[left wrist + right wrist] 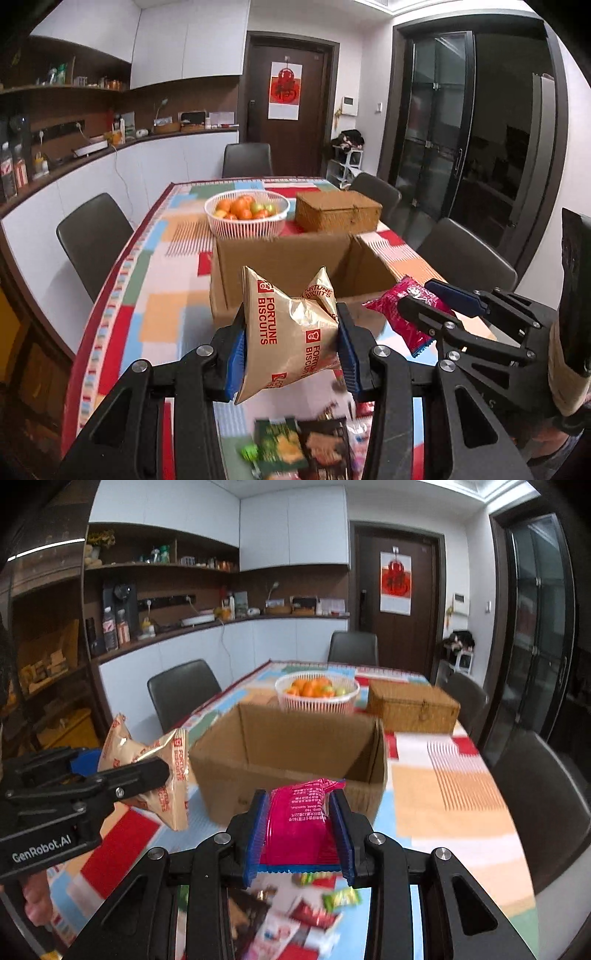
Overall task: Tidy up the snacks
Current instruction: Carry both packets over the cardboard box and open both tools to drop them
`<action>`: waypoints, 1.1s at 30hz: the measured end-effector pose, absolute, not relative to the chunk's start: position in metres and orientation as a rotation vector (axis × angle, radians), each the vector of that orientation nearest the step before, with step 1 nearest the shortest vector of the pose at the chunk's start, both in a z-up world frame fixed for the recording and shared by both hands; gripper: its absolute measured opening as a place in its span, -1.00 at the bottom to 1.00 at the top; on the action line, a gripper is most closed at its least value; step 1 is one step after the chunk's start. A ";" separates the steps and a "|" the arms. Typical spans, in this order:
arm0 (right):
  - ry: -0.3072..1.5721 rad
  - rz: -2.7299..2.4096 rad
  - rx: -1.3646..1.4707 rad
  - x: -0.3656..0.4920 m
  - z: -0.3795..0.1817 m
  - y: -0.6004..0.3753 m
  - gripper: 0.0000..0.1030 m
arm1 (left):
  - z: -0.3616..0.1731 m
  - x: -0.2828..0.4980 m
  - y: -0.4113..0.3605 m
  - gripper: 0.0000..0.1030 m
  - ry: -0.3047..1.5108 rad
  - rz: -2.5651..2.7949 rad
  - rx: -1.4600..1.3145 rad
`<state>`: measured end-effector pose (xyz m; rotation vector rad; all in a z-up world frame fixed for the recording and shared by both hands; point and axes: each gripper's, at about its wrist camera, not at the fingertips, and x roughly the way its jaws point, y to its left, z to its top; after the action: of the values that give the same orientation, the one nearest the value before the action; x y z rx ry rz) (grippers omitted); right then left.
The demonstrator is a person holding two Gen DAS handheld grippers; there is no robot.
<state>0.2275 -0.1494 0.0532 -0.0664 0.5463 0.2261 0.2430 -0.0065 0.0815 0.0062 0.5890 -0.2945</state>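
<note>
My left gripper (291, 347) is shut on a gold Fortune Biscuits packet (284, 332) and holds it above the table, just short of the open cardboard box (280, 266). My right gripper (299, 834) is shut on a pink snack packet (297, 827), also raised in front of the box (295, 753). The right gripper (432, 306) with the pink packet (399, 306) shows at the right of the left wrist view. The left gripper (122, 775) with the gold packet (162, 775) shows at the left of the right wrist view.
Several loose snack packets (295, 446) lie on the patchwork tablecloth (155, 295) below both grippers. Behind the box stand a white basket of fruit (247, 214) and a woven wicker box (338, 212). Dark chairs (92, 236) ring the table.
</note>
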 end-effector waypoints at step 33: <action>0.576 0.136 -0.039 0.340 0.053 -0.155 0.18 | 0.053 0.343 -0.005 0.51 0.728 -0.245 0.053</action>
<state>0.3395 -0.1554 0.0533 -0.0391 0.5756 0.1362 0.3432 -0.0054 0.0527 0.0528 0.7277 -0.2445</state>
